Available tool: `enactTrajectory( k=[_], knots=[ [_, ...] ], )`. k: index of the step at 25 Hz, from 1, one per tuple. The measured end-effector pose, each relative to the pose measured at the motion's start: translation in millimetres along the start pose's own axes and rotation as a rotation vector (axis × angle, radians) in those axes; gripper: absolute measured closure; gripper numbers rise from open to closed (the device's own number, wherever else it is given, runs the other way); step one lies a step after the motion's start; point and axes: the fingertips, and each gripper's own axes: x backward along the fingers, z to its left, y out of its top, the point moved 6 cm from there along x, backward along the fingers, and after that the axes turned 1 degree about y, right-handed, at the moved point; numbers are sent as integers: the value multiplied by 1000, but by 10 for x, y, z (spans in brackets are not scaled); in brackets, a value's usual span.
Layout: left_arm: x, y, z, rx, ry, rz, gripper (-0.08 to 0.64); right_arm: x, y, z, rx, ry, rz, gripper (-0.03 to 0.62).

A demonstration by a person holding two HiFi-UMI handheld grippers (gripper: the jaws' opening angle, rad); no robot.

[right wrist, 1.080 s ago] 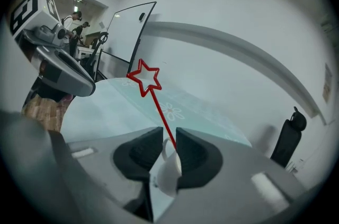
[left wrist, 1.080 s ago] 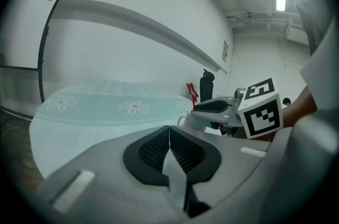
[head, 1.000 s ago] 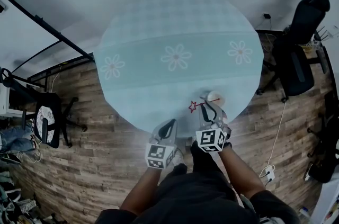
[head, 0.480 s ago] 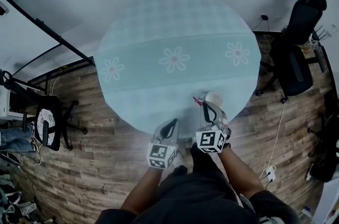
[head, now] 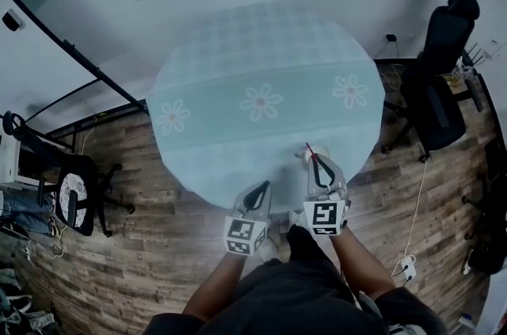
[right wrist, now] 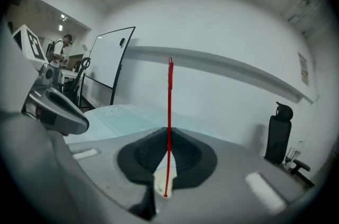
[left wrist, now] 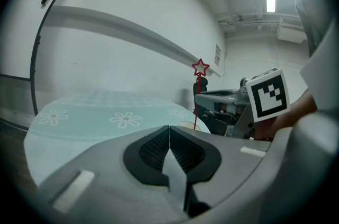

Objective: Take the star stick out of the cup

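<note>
My right gripper [head: 317,163] is shut on the thin red star stick [right wrist: 169,106], which stands upright between its pads [right wrist: 186,153]. The stick's lower end shows free just below the jaws. In the left gripper view the star stick [left wrist: 200,67] rises with its star on top, right above the pale cup [left wrist: 186,125] at the table's near right edge. The cup [head: 303,154] is mostly hidden behind my right gripper [left wrist: 225,106] in the head view. My left gripper [head: 260,189] hangs shut and empty to the left, its pads [left wrist: 183,151] pressed together.
The round table [head: 261,56] carries a light blue cloth with white flowers. A black office chair [head: 444,72] stands at the right and another chair [head: 71,191] at the left on the wooden floor. A whiteboard [right wrist: 108,66] stands beyond the table.
The stick leaned left out of the cup with its star low; now it stands upright in my right gripper, raised. Both grippers have drawn a little toward me.
</note>
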Motion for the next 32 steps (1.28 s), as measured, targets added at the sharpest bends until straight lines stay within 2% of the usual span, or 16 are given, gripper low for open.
enactTrajectory(
  k=[5, 15, 24, 32],
  knots=[
    [56, 188, -19, -14, -7, -36, 555, 168, 314, -112, -53, -23, -78, 575],
    [297, 721, -9, -57, -6, -170, 555, 545, 809, -172, -135, -59, -223, 575],
    [571, 897, -138, -93, -24, -228, 555, 905, 1010, -122, -125, -95, -244, 575],
    [741, 964, -299, -123, -47, -259, 555, 1187, 1033, -56, -142, -84, -273, 578]
  ],
)
